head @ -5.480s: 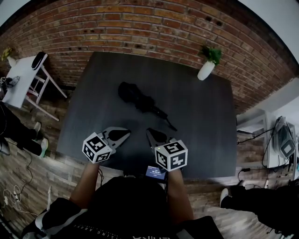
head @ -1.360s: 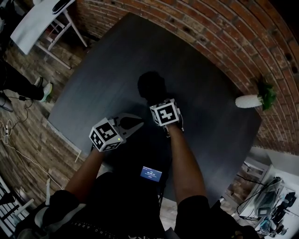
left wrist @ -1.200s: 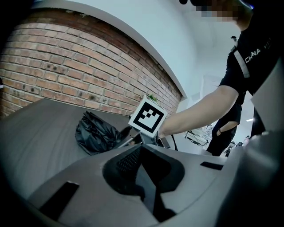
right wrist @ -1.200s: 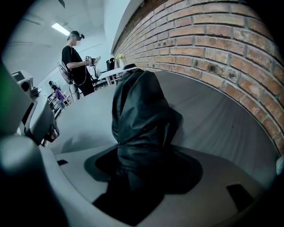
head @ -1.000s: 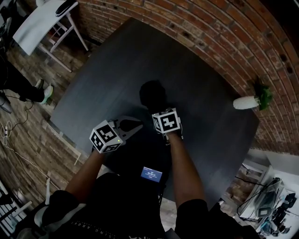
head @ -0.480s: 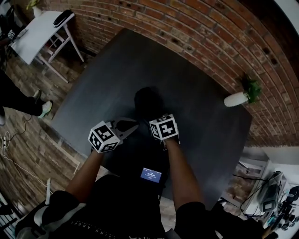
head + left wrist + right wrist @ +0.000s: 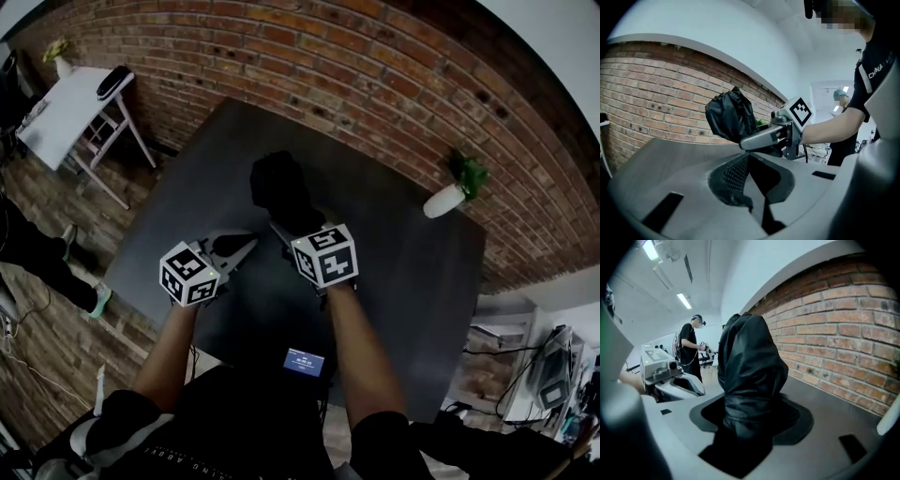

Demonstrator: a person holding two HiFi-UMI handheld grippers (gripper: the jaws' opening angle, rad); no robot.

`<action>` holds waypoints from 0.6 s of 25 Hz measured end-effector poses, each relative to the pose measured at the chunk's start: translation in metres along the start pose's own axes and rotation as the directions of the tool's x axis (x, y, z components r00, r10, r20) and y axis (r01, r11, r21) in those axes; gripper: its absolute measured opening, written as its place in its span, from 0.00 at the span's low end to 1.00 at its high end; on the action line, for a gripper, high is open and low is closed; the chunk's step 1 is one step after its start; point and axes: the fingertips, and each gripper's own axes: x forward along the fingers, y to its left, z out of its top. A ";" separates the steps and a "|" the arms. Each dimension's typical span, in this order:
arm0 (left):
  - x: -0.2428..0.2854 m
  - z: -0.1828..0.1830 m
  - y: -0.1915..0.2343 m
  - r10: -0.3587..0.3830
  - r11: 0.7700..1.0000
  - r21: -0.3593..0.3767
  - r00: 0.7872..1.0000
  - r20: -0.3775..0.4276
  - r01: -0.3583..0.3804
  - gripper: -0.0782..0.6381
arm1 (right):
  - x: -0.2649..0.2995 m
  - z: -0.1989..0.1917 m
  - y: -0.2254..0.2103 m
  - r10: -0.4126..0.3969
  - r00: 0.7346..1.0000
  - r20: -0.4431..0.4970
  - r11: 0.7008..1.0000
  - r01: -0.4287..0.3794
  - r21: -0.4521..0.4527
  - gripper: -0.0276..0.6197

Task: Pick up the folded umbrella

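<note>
Lifted off the tabletop where it lay earlier, the black folded umbrella [image 7: 750, 366] now stands up out of the right gripper [image 7: 749, 430]. That gripper's grey plastic jaws are pinched onto the bundle's narrow lower end. The left gripper [image 7: 751, 171] is spread, its mesh-textured pad bare, and nothing sits in the dark gap between its jaws.

From the head view, the left gripper [image 7: 238, 247] hangs just beside the right gripper [image 7: 284, 228], nearer the person's body, and the two do not touch. The umbrella [image 7: 279, 186] juts forward beyond the right one's marker cube. Its fabric is glossy and crumpled, bunched into a loose lumpy hood.

The left gripper view shows the umbrella [image 7: 731, 117] held in the air against the wall, clear of the surface below. Underneath lies the dark matte rectangular table [image 7: 403, 253]. At its far right corner is a white vase with a green plant [image 7: 448, 192]. A red brick wall [image 7: 328, 56] runs behind the table. A small white side table [image 7: 61, 117] stands to the far left, and a person in dark clothes [image 7: 691, 352] stands well off in the room.
</note>
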 end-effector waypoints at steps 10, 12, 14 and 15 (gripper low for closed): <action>-0.022 0.039 -0.034 -0.087 0.990 0.113 0.995 0.037 0.083 0.11 | -0.085 0.079 0.039 -0.023 0.948 0.317 1.000 0.024 0.001 0.50; -0.032 0.041 -0.038 -0.098 0.988 0.124 0.994 0.044 0.091 0.11 | -0.099 0.083 0.049 -0.041 0.932 0.361 0.999 0.036 0.019 0.50; -0.041 0.043 -0.041 -0.109 0.986 0.134 0.992 0.056 0.100 0.11 | -0.111 0.083 0.058 -0.065 0.915 0.397 0.998 0.051 0.046 0.50; -0.046 0.044 -0.043 -0.118 0.985 0.138 0.991 0.065 0.108 0.11 | -0.117 0.082 0.062 -0.078 0.907 0.414 0.996 0.056 0.063 0.50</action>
